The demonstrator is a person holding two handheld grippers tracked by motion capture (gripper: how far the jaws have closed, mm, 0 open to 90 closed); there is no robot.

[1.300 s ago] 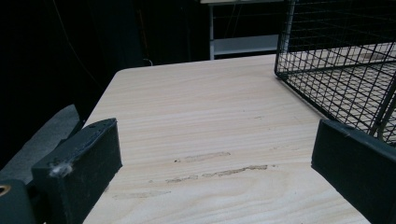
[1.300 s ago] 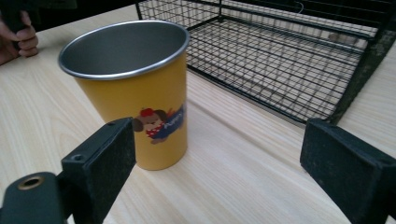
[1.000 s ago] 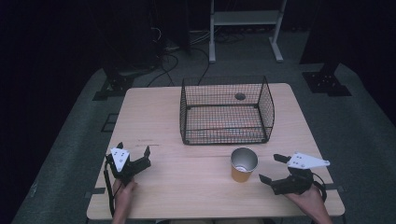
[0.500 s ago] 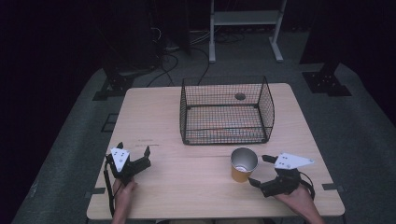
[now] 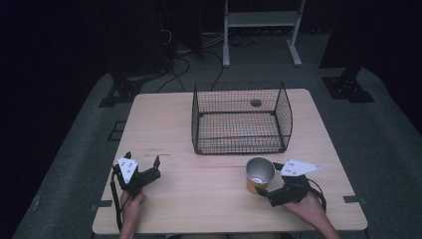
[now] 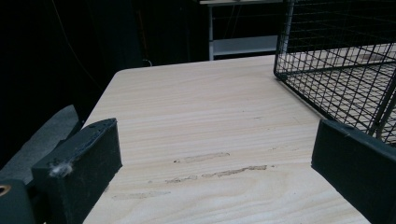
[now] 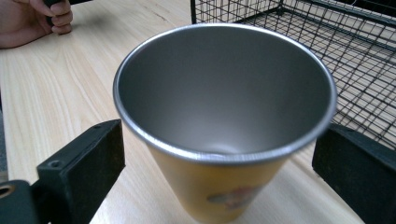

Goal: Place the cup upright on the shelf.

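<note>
Straddling the cup (image 5: pixel 260 175) at lower right, your right gripper (image 5: pixel 264 186) stays unclenched; your left gripper (image 5: pixel 143 163) rests spread, lower left.

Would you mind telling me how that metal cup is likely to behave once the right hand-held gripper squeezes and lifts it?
The cup looks like thin, empty steel, so probably stiff and light. Its smooth walls taper downward, so the pads might slip unless they close firmly. Its wide mouth over a narrower base suggests a sideways nudge could tip it.
</note>
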